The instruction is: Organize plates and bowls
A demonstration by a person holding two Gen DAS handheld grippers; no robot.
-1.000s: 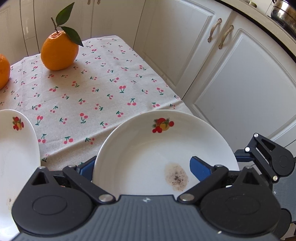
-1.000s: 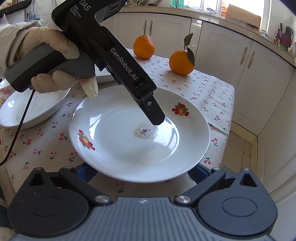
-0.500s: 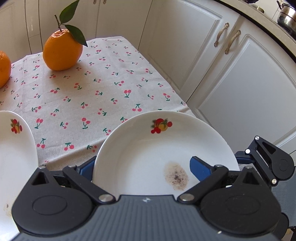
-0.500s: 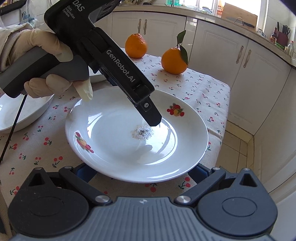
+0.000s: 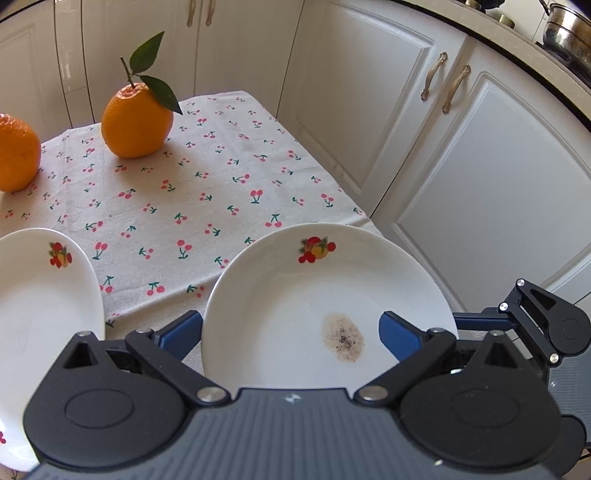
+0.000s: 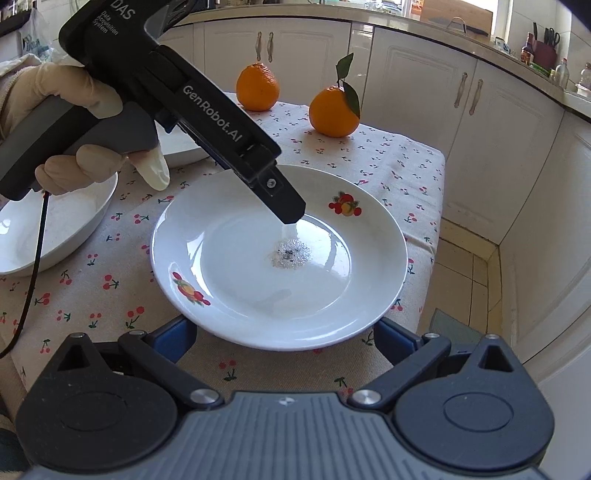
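My right camera takes in what my left cannot: my gloved left hand (image 6: 74, 122) on the handle, the lettering "GenRobot.AI" and "DAS Data Acquisition System" along that tool, and a second fruit motif (image 6: 190, 290) on the near rim. The left camera alone catches a steel pot (image 5: 565, 26) on the counter. The white plate (image 6: 388, 236) lies on the cherry-print tablecloth (image 6: 92, 295) near the table's cabinet-side edge, glossy, with a speckled dirty smudge (image 6: 291, 254) near its middle. My left tongs (image 5: 291, 336) are spread wide above it, one finger over the smudge. My right tongs (image 6: 288, 339) are spread wide at its near rim, pinching nothing.
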